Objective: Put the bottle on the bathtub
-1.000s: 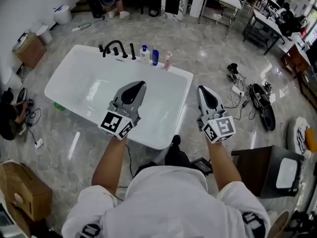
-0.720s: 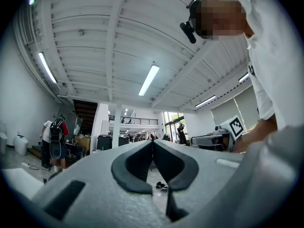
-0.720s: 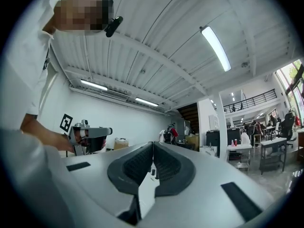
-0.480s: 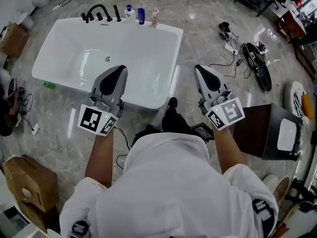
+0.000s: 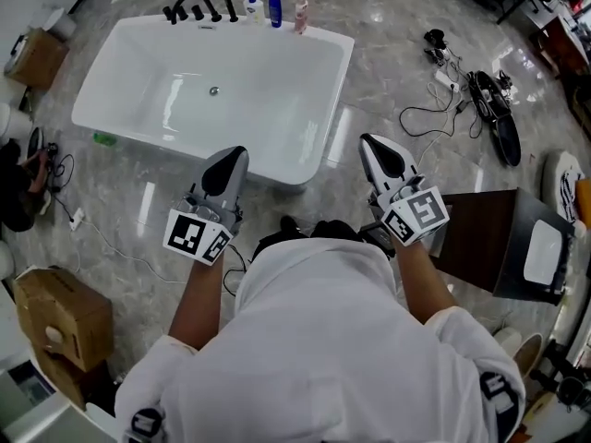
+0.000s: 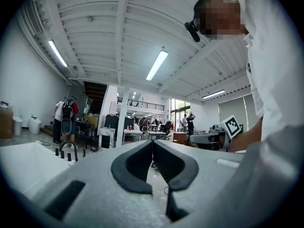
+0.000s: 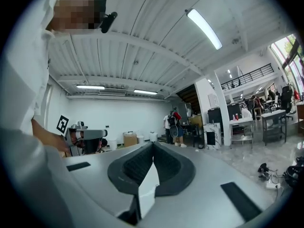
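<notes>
Now | left tool (image 5: 236,155) closed, nothing held | right tool (image 5: 371,146) likewise | three bottles (image 5: 274,9) upright on tub (image 5: 185,90) far rim, well ahead of both | step: placement seemingly done | next: probably none, else reach forward

Glossy marble floor (image 5: 388,81), cardboard box (image 5: 60,317)

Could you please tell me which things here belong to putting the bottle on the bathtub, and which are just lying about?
Job in hand:
bathtub
bottles, three on its far rim
left gripper and right gripper, both shut, holding nothing

Lying about:
cables on the floor
cardboard box
small green item beside the tub
</notes>
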A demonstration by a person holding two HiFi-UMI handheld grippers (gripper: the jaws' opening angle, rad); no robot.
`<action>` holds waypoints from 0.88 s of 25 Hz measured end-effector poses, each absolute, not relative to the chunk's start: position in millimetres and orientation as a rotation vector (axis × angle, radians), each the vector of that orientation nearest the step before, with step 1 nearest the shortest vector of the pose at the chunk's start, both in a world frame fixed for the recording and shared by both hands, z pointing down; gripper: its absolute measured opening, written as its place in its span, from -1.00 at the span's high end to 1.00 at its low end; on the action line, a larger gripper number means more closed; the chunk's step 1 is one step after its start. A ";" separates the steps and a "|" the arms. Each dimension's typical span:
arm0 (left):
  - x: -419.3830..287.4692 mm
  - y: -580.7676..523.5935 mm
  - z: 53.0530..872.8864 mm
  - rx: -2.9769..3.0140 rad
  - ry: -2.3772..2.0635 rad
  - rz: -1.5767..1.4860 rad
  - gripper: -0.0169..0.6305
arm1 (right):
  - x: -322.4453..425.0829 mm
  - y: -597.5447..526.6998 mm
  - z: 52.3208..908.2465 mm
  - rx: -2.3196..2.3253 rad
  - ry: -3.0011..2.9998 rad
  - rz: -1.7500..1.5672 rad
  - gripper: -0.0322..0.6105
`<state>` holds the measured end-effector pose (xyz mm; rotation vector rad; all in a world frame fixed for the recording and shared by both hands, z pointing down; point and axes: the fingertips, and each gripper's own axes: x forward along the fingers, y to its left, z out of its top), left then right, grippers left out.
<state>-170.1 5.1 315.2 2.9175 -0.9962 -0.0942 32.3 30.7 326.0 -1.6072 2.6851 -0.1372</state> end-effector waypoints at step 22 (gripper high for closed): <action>-104.2 61.3 391.5 2.843 -0.932 0.167 0.90 | 65.7 61.0 384.7 -1.424 2.865 -0.205 0.86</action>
